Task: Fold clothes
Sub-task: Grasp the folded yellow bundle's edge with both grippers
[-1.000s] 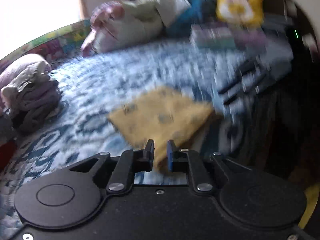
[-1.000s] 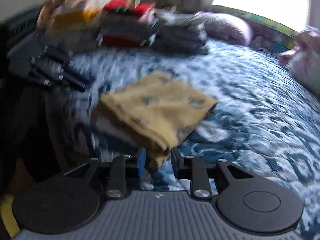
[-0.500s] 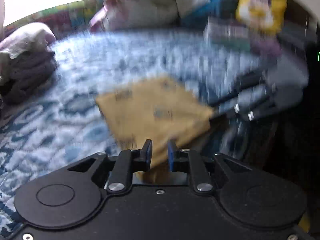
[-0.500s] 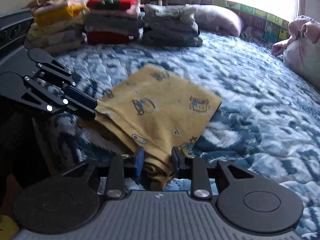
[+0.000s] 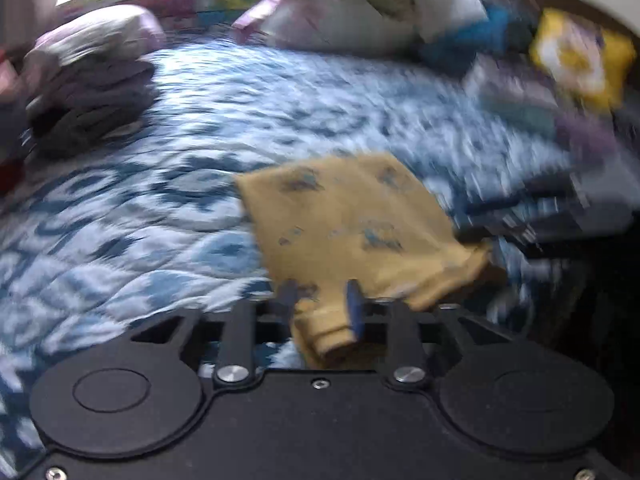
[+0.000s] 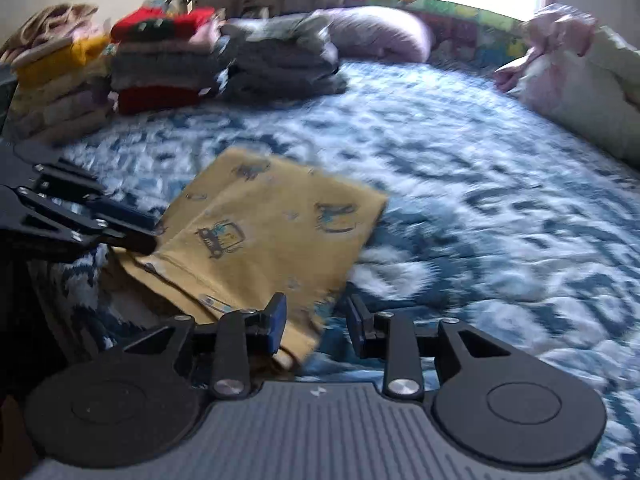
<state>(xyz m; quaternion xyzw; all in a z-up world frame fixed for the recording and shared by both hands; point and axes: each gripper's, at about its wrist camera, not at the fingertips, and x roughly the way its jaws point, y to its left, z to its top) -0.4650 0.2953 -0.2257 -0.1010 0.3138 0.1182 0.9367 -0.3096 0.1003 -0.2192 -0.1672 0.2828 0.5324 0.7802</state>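
Releasing folded yellow garment point(image 6: 276, 232) near bed point(image 6: 480, 200) edge; left gripper point(image 5: 320, 300) and right gripper point(image 6: 316, 320) just opening, cloth between jaws, unclamped. Next: back out clear, avoid snagging hem

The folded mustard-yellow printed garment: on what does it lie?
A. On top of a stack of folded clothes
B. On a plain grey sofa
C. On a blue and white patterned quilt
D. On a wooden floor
C: the folded mustard-yellow printed garment lies flat on the blue and white patterned quilt, with the stacks of folded clothes standing apart behind it.
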